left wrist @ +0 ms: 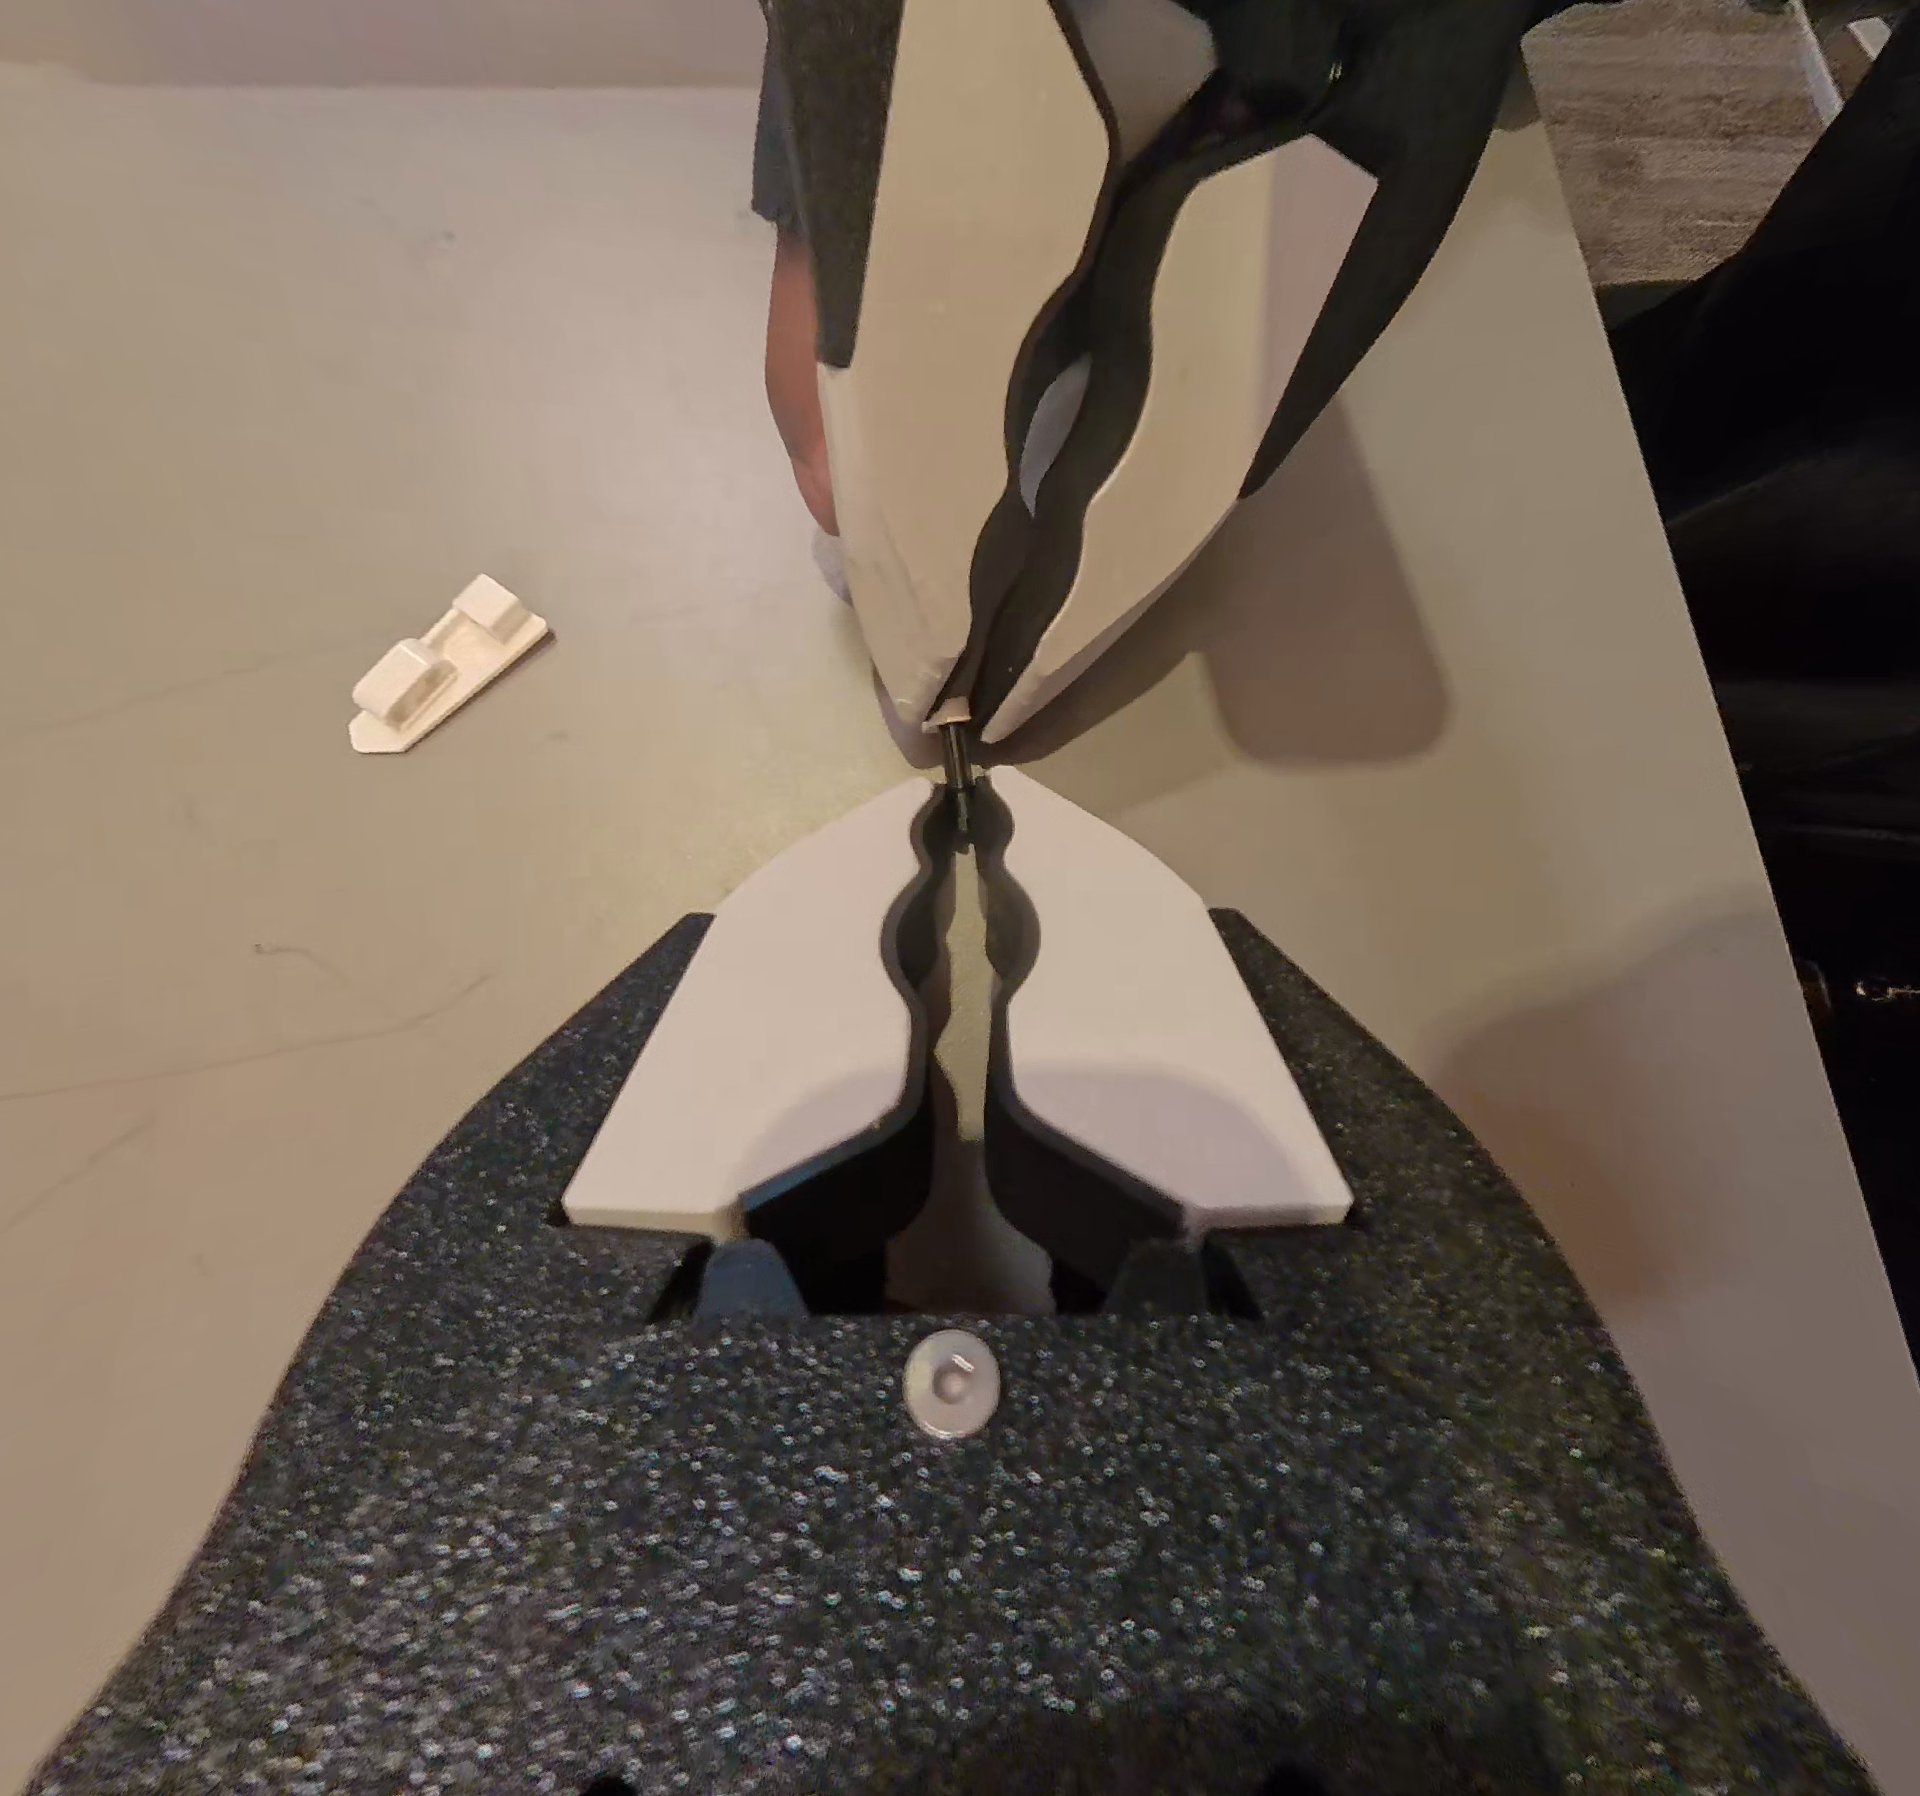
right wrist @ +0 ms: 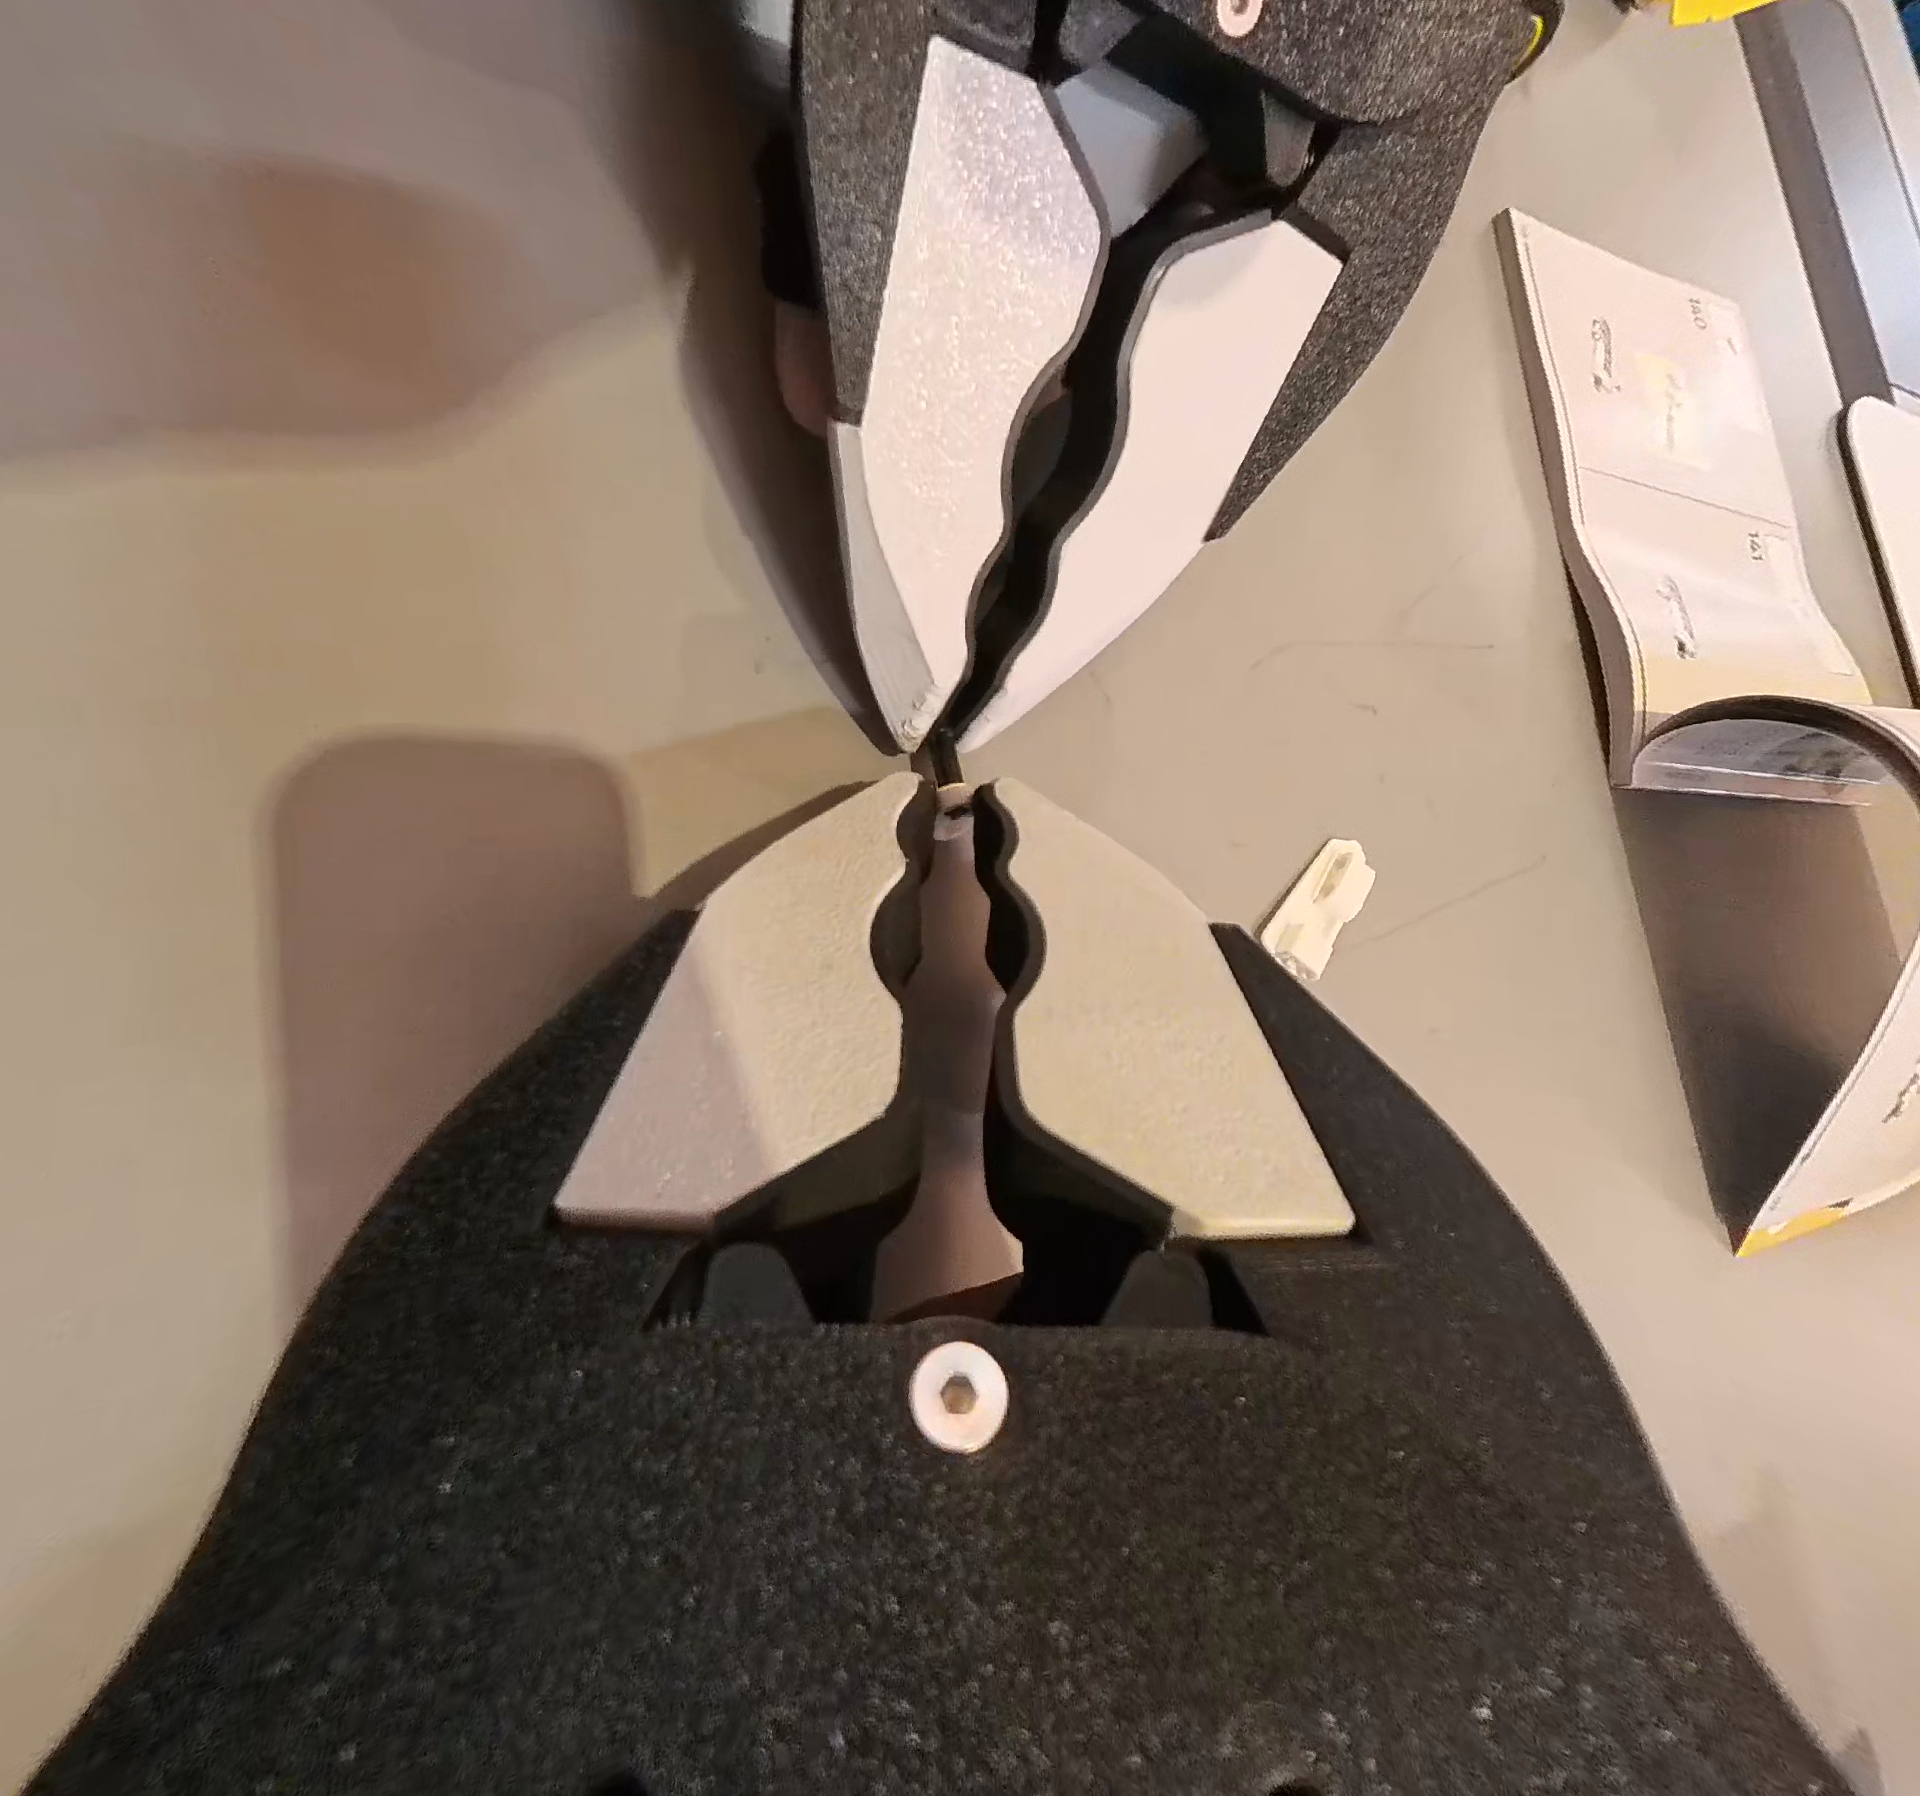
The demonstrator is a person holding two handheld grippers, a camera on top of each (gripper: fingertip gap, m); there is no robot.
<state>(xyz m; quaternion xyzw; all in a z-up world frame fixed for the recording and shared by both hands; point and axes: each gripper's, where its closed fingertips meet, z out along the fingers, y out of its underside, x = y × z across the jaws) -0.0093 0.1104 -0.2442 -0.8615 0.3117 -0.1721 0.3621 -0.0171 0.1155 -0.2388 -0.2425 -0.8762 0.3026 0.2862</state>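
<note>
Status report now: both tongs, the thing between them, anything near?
Left tongs shut on small dark pin. Right tongs grip its pale end. White clip lies apart on table.

L gripper (left wrist: 957, 796) & R gripper (right wrist: 951, 796) meet tip to tip over the table (left wrist: 312, 344), each clamped on one end of a small pin (left wrist: 957, 759) bridging the gap betw. them. A small clip part (left wrist: 449, 666) lies flat on the table, left of the tips in the L wrist view, right of and nearer than the tips in the R view. An open booklet (right wrist: 1662, 499) lies well off to the right in the R view.
</note>
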